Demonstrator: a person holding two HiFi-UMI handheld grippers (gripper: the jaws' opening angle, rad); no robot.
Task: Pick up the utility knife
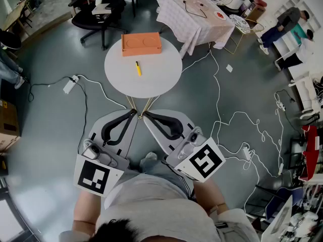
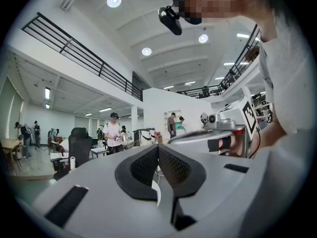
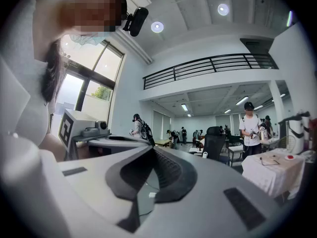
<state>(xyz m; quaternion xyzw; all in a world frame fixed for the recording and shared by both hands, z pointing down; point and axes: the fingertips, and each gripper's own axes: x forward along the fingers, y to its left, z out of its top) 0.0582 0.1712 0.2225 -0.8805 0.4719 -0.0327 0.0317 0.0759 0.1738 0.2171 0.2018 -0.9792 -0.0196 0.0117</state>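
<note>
Utility knife: the yellow utility knife (image 1: 138, 68) lies flat near the middle of the round white table (image 1: 161, 79), its length running toward the person, and nothing is touching it.
Orange box: it sits at the table's far edge (image 1: 141, 43), just beyond the knife and clear of it.
Left gripper: it is down low by the person's body (image 1: 132, 114), on the near side of the table and well apart from the knife. Its own view shows the black pads pressed together at the tips with nothing between them.
Right gripper: it is held right alongside (image 1: 147, 116), tips almost meeting the left one's. Its jaws are closed too and hold nothing.
Floor: grey, with a white cable (image 1: 222, 120) looping across it on the right and a power strip (image 1: 69, 86) on the left.
Beyond the table: a black office chair (image 1: 101, 15) and a cloth-covered table (image 1: 194, 19).
</note>
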